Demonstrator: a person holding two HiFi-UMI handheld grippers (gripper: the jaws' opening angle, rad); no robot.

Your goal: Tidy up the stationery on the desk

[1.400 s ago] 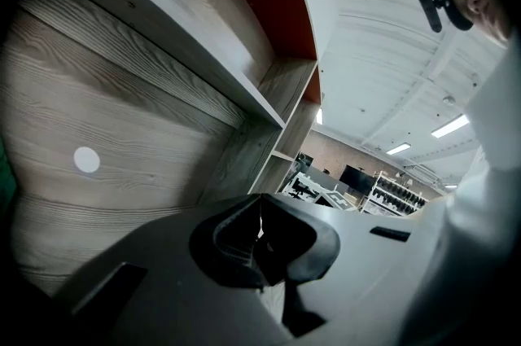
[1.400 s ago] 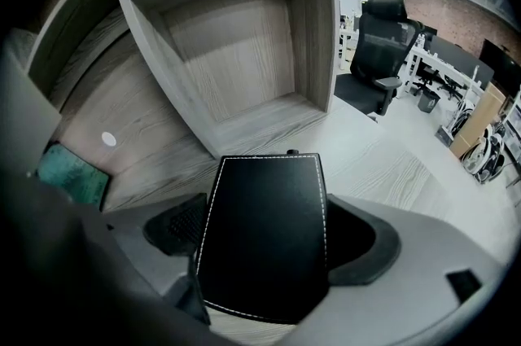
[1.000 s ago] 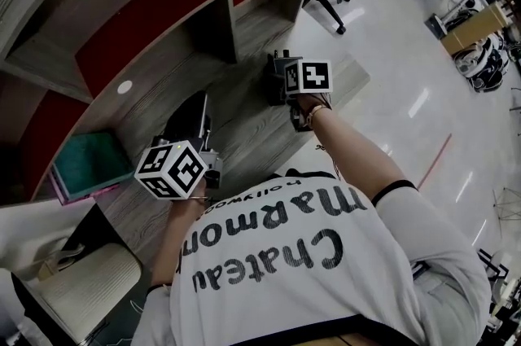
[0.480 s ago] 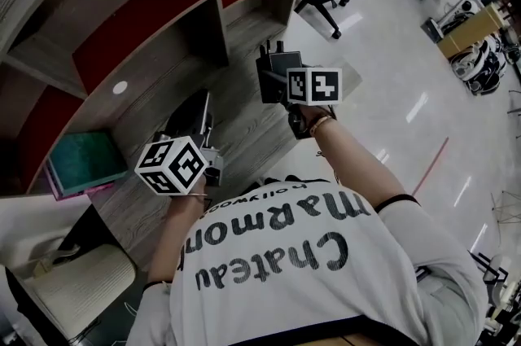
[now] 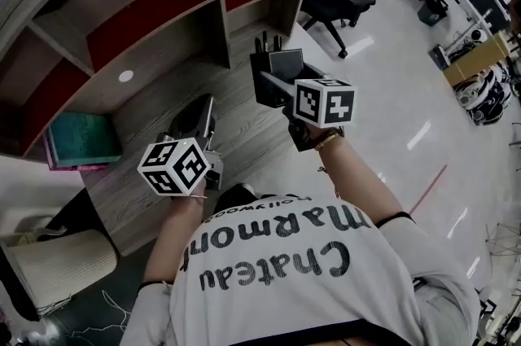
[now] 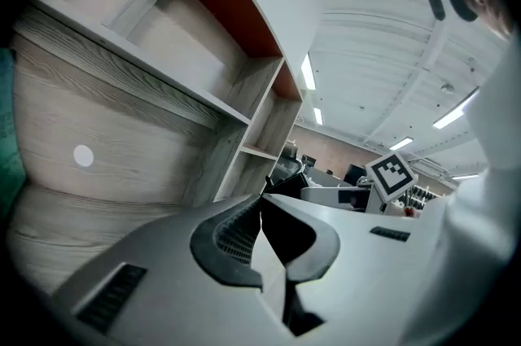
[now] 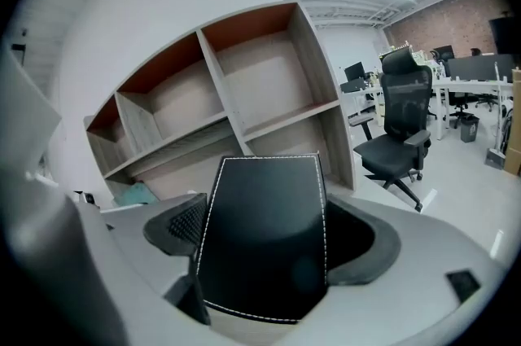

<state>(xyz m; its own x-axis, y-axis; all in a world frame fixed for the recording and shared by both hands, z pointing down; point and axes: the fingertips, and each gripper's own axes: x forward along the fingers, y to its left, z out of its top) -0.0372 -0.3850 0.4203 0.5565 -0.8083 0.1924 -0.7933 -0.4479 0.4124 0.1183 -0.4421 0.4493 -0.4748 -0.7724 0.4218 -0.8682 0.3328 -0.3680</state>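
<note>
Pen holder in the air above the worktop, not yet put down.

The right tongs (image 7: 273, 234) pinch a black stitched pen holder (image 7: 264, 247) by its sides. In the head view it hangs at upper centre of the frame (image 5: 275, 74), clear of the wood-grain worktop (image 5: 236, 137) and just in front of the shelf unit (image 5: 163, 10), with a few dark pens (image 5: 264, 43) poking out of its top. The left tongs (image 6: 262, 214) are pressed together on nothing and hover low over the worktop at centre left. A teal book (image 5: 81, 139) seems to lie in a bay at the left edge. By my reading the holder is gathered and lifted. What is left is to pick its spot and set it down. No other loose stationery shows.
</note>
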